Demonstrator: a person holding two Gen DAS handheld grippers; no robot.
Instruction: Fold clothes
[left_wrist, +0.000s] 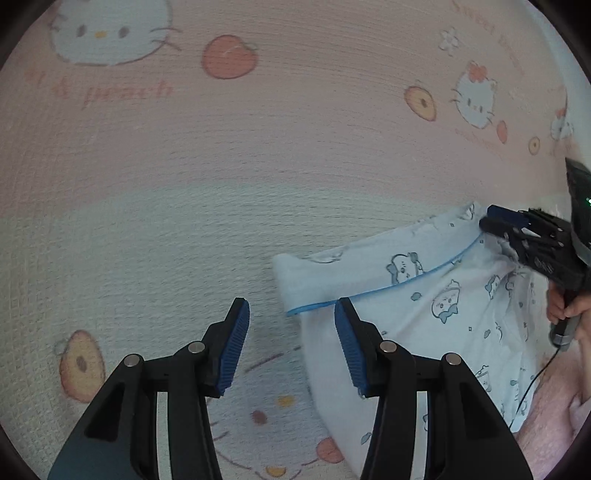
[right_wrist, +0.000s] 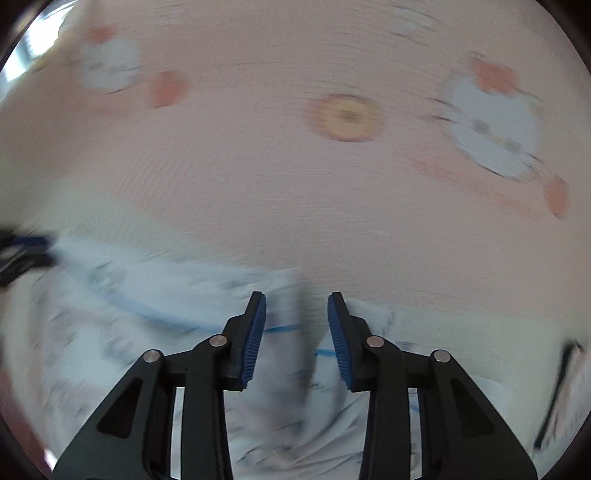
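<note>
At 4 o'clock in the left wrist view, a pale blue garment (left_wrist: 424, 310) with cartoon print and blue piping lies on a pink cartoon-print bedsheet (left_wrist: 258, 166), partly folded, its corner reaching toward centre frame. Left gripper (left_wrist: 291, 347) — jaws apart, nothing between the pads; its right finger overlaps the garment's edge in view, contact can't be judged. Right gripper (left_wrist: 487, 221) sits at 3 o'clock over the garment's far hem; a hand (left_wrist: 565, 310) holds its handle, cable trailing down. Right wrist view is motion-blurred: right gripper jaws stand parted above crumpled cloth at 6 o'clock, pads clear of fabric as far as visible. Left gripper tip shows at 9 o'clock there.
</note>
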